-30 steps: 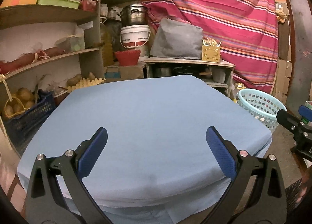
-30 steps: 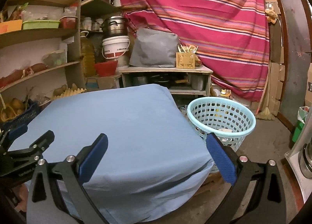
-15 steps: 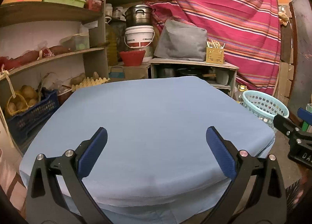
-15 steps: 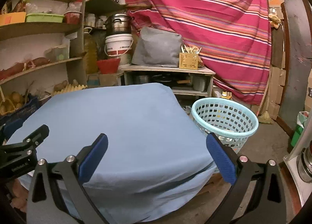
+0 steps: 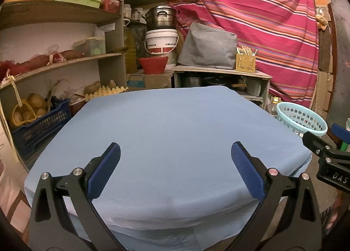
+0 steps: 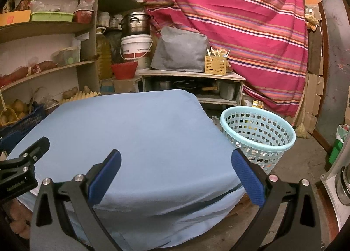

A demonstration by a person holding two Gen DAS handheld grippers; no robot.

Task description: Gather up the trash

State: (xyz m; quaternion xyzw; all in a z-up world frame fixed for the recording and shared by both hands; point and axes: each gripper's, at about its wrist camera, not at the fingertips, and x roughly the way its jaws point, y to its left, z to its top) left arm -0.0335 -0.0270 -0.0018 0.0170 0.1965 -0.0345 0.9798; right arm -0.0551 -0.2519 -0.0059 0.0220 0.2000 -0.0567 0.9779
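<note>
Above the bare blue-clothed table (image 5: 175,124), left gripper (image 5: 175,154) and right gripper (image 6: 175,157) gape wide and empty, no trash visible outside the pale-teal perforated plastic basket (image 6: 258,128) beside it; risk: snagging cloth, finding nothing.

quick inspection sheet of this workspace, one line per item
surface: table under a smooth light blue cloth; nothing seen lying on it.
job's things: pale turquoise perforated plastic basket on the floor right of the table; no trash seen on the table.
clutter: nothing seen on the cloth.
grippers: left gripper open and empty over the near edge; right gripper open and empty near the table's right corner.
cables: nothing seen.
surroundings: wooden shelves with potatoes and boxes, white plastic bucket, red striped hanging fabric.
</note>
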